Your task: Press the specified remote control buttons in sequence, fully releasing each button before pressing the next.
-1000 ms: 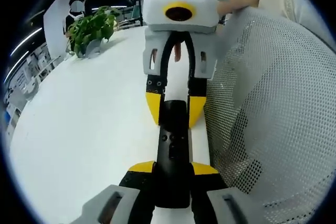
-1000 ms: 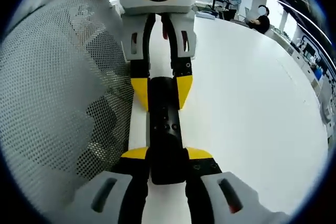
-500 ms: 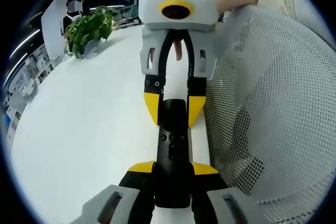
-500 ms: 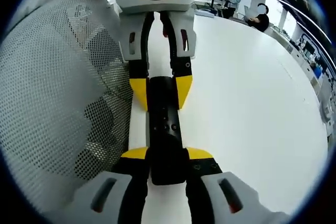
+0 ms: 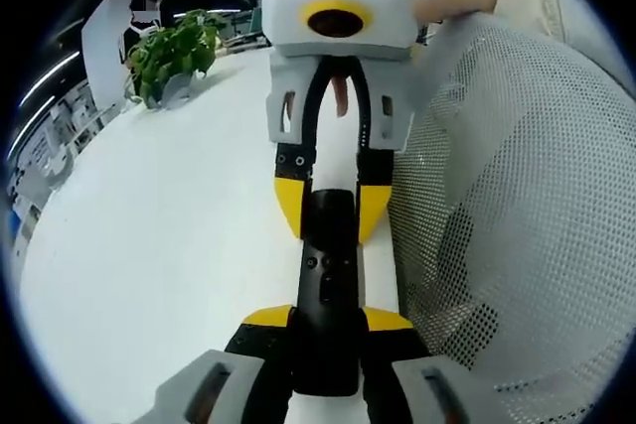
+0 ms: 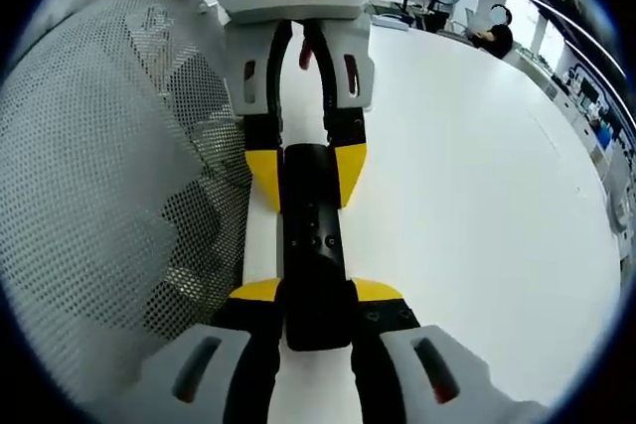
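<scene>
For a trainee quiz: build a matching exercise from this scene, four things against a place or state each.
Things:
1. slim black remote control
2. green potted plant
3. white perforated mesh basket
4. round white table

Descriptions:
A. far back on the tabletop
B. clamped at both ends by yellow-tipped grippers
C. beside the remote
D. under everything

Pairs: 1-B, 2-A, 3-C, 4-D

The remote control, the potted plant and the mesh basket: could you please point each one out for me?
remote control (image 5: 328, 280), left gripper view, on its black button face.
potted plant (image 5: 171, 52), left gripper view, on its green leaves.
mesh basket (image 6: 109, 176), right gripper view, on its white perforated wall.
</scene>
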`<state>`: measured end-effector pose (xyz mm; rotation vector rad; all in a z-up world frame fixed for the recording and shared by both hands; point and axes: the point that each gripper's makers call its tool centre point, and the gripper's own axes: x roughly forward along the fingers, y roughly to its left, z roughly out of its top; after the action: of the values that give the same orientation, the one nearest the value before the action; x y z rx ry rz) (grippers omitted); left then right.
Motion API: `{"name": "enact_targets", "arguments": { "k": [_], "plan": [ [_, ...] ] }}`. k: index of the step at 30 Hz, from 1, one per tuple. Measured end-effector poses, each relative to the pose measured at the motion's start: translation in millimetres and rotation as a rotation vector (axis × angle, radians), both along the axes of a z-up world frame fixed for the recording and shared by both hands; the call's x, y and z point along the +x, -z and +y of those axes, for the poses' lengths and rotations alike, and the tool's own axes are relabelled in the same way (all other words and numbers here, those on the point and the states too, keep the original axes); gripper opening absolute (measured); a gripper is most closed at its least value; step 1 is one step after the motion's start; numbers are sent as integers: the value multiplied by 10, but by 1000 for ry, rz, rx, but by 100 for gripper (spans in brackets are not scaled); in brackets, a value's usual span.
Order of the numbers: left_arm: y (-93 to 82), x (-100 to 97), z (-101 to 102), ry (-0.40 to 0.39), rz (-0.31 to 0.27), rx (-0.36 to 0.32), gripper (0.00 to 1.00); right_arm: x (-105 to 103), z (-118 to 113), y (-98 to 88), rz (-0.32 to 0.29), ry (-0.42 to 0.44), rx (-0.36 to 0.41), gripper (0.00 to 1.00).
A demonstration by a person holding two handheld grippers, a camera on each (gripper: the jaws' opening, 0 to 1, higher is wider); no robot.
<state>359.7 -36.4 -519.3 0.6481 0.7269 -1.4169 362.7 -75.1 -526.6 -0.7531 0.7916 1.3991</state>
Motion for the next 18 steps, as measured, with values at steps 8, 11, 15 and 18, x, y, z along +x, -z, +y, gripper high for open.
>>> {"name": "enact_targets", "arguments": {
  "k": [8, 11, 15, 18],
  "plan": [
    [-19, 39, 3, -75, 41, 9, 27, 1, 1, -7, 17, 9, 6, 25],
    [-96, 78, 19, -112, 46, -19, 28, 1, 2, -17, 27, 18, 15, 25],
    [-311, 299, 82, -207, -37, -71, 28, -1, 10, -25, 31, 24, 21, 25],
    [-499, 438, 99, -291, -45, -158, 40, -9, 13, -32, 27, 23, 19, 25]
  ]
}}
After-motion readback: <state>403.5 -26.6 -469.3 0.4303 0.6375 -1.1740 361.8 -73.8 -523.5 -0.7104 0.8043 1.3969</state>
